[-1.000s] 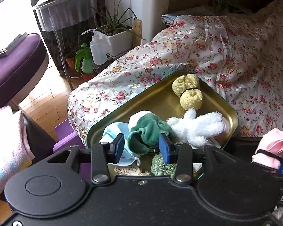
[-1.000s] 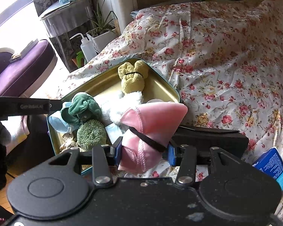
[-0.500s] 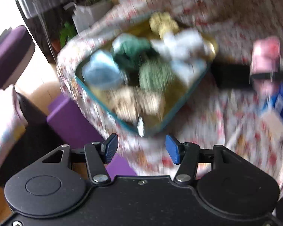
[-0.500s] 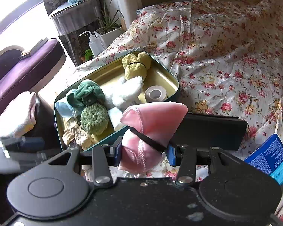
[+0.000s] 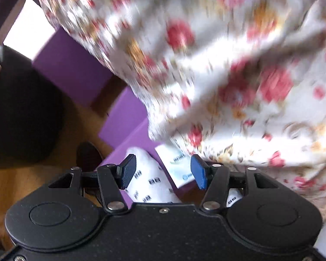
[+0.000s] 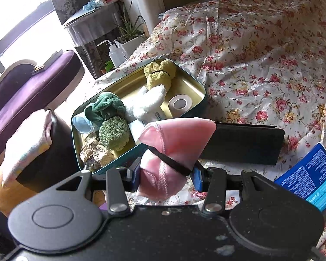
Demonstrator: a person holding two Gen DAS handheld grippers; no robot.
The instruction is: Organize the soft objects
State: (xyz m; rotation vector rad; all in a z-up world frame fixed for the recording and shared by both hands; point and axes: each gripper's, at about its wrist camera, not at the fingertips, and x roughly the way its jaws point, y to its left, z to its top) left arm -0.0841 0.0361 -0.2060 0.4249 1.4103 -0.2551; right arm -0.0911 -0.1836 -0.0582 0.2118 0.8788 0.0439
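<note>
My right gripper (image 6: pixel 166 174) is shut on a pink rolled cloth (image 6: pixel 176 137) bound by a black band, just in front of the gold tin (image 6: pixel 197 84) on the floral bedspread. In the tin lie a yellow cloth roll (image 6: pixel 159 74), a white plush (image 6: pixel 147 104), a green cloth (image 6: pixel 104 106), a green knitted round (image 6: pixel 114 132), a blue mask (image 6: pixel 81 122) and a tape roll (image 6: pixel 180 104). My left gripper (image 5: pixel 161 169) points down past the bed's edge, open and holding nothing. Below its fingers are a white patterned sock (image 5: pixel 149 178) and a white packet (image 5: pixel 178 163). That view is blurred.
A black case (image 6: pixel 243 143) and a blue packet (image 6: pixel 310 178) lie on the bedspread (image 6: pixel 260 54) right of the tin. Left of the bed are a purple chair (image 6: pixel 28 91), a folded towel (image 6: pixel 26 148) and a squeeze bottle (image 6: pixel 115 54). Purple blocks (image 5: pixel 71 65) sit on the wooden floor (image 5: pixel 32 184).
The left gripper, earlier over the tin with the green cloth between its fingers, has opened wider and dropped past the bed's edge toward the floor. The right gripper drifted slightly, still holding the pink roll.
</note>
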